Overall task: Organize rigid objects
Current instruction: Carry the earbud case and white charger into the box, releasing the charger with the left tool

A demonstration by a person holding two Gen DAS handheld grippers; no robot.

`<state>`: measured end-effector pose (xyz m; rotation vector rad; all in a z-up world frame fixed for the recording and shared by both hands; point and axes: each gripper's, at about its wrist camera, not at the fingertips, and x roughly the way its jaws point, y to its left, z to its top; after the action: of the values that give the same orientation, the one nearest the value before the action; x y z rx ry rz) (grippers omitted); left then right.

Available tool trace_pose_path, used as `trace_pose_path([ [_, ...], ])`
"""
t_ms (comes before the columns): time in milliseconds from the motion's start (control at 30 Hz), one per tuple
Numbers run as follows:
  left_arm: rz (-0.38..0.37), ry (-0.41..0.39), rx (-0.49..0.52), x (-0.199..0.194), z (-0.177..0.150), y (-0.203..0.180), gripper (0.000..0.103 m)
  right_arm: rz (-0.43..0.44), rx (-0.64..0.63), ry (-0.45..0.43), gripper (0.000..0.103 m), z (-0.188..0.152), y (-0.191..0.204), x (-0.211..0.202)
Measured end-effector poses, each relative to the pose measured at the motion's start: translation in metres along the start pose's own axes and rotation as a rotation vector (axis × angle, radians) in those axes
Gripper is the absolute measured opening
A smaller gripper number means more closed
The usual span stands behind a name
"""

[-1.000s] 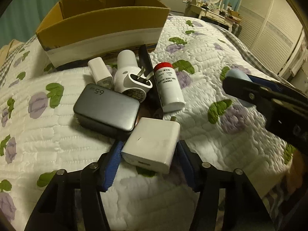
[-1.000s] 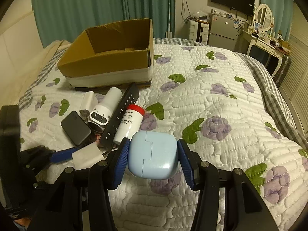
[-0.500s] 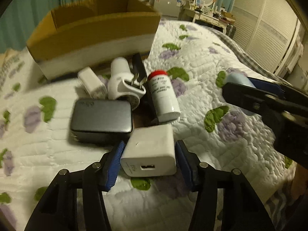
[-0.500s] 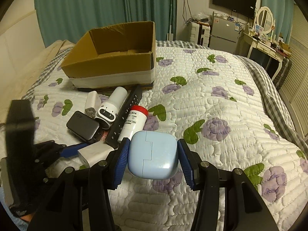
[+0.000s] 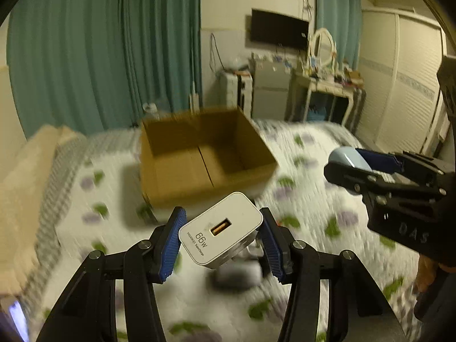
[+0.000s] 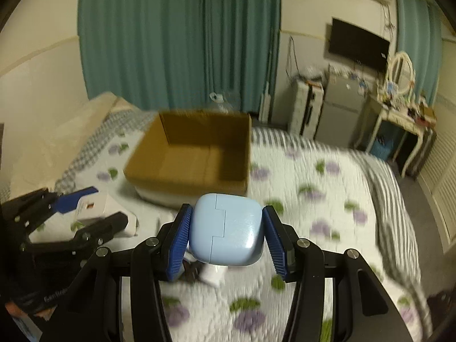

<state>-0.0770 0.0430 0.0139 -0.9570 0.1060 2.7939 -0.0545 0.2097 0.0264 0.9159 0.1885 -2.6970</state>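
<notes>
My left gripper (image 5: pixel 221 235) is shut on a white 66W charger (image 5: pixel 221 229) and holds it in the air, short of the open cardboard box (image 5: pixel 205 156). My right gripper (image 6: pixel 226 235) is shut on a light blue rounded case (image 6: pixel 226 229), also lifted, in front of the same box (image 6: pixel 193 156). The box looks empty inside. The right gripper with the blue case (image 5: pixel 346 156) shows at the right of the left wrist view. The left gripper with the charger (image 6: pixel 91 208) shows at the left of the right wrist view.
The box stands on a bed with a white flowered quilt (image 6: pixel 313 199). Blurred leftover objects (image 5: pixel 236 273) lie on the quilt under the grippers. Teal curtains (image 6: pixel 176 40), a fridge, a dressing table (image 6: pixel 399 114) and a wall TV stand behind.
Both grippers have risen from the quilt with their objects and moved toward the box. The pile of chargers and the bottle has dropped below the fingers, mostly out of sight.
</notes>
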Motion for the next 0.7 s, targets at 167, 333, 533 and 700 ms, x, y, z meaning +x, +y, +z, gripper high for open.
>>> trace_pose_path([
  [167,0.045,-0.028,-0.009,0.020,0.049,0.026,0.053,0.035,-0.039,-0.063,0.050,0.059,0.008,0.014],
  [333,0.105,0.013,-0.007,0.069,0.077,0.046,0.053,0.052,-0.073,-0.075,0.050,0.093,0.014,0.052],
  [533,0.140,0.094,0.001,0.137,0.071,0.055,0.053,0.070,-0.070,-0.034,0.050,0.093,0.009,0.117],
  [700,0.138,0.144,0.029,0.175,0.047,0.056,0.053,0.086,-0.054,0.017,0.050,0.079,0.002,0.163],
])
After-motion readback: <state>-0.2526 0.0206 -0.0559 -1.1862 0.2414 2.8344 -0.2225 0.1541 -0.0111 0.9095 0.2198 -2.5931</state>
